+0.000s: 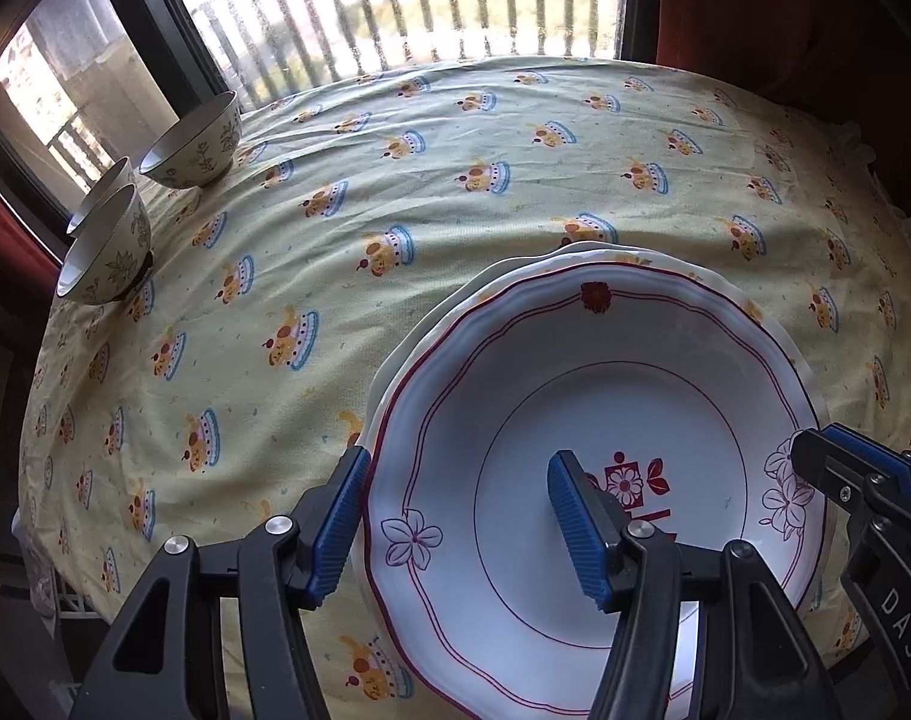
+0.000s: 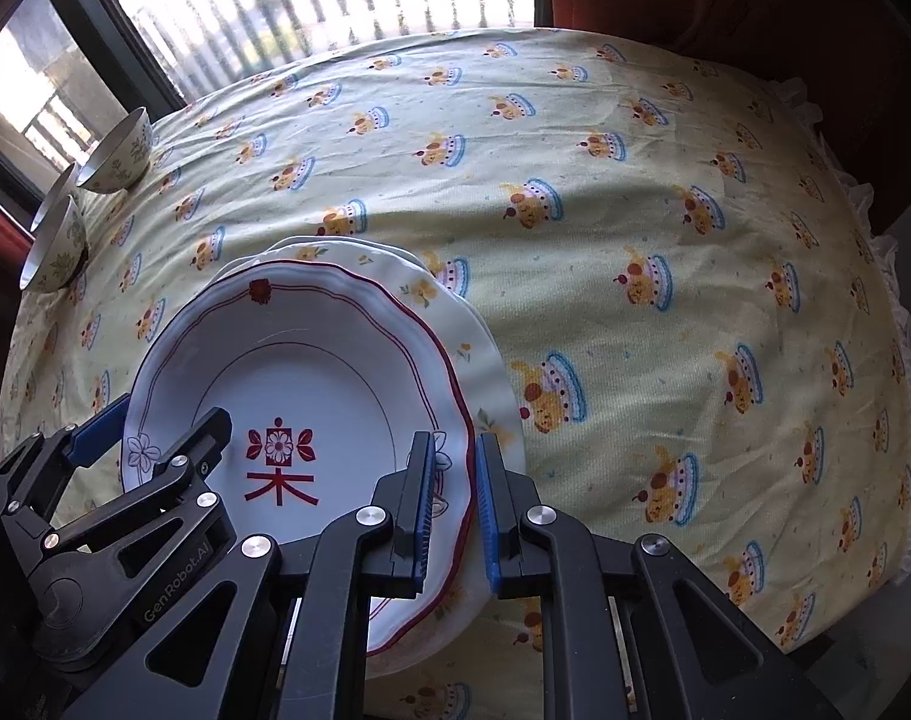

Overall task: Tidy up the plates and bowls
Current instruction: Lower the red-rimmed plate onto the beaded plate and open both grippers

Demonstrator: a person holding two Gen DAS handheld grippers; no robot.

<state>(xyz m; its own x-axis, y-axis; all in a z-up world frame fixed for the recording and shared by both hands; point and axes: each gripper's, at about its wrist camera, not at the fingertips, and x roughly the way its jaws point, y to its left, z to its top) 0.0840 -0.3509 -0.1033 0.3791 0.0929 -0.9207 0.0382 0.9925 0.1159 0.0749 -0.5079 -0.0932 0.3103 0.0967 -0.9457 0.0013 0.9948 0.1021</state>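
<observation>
By a bright window, the cloth-covered worktop [image 2: 635, 192] carries stacked plates; the right tool [image 2: 455, 516] clamps the red-rimmed plate [image 2: 311, 372] rim, probably to shift it, while the left tool [image 1: 455, 528] straddles the opposite rim, apart.

Lower plates [image 2: 482, 354]: I see only their rims; the red-rimmed plate [image 2: 311, 372] covers the rest, and I cannot count them.
Red-rimmed plate, near edge: hidden behind both tools' arms.
Third bowl [image 1: 98, 195]: mostly hidden behind the nearer bowl [image 1: 107, 252].
Right tool [image 1: 863, 480]: cut off by the left view's edge.
Worktop [image 2: 635, 192]: fully under the cloth; its near edge is cut off.
</observation>
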